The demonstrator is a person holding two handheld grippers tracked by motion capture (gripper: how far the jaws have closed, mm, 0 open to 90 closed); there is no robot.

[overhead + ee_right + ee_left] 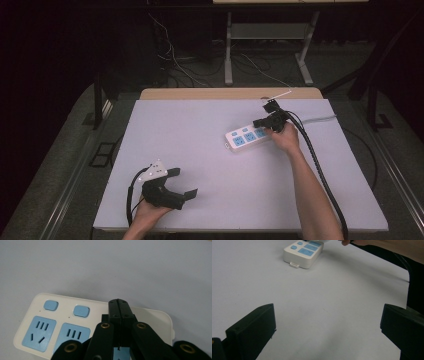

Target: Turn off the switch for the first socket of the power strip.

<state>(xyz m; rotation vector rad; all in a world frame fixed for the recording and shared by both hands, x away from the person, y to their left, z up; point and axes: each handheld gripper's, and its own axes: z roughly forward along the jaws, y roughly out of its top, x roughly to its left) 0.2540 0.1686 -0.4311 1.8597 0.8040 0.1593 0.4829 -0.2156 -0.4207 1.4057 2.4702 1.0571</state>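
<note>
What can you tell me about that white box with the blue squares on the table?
It is a power strip, cream-white, plastic by its look, lying flat and angled on the right half of the table. Its top carries blue sockets, each with a small blue button. The right gripper, jaws closed together, is at its far end above a socket; contact is unclear.

The high view looks forward and down over the whole surface (200, 150). The left gripper view sits low near the front edge, facing across toward the power strip (302, 253). The right gripper view looks steeply down, close above that strip (60, 322), which all three views share.
</note>
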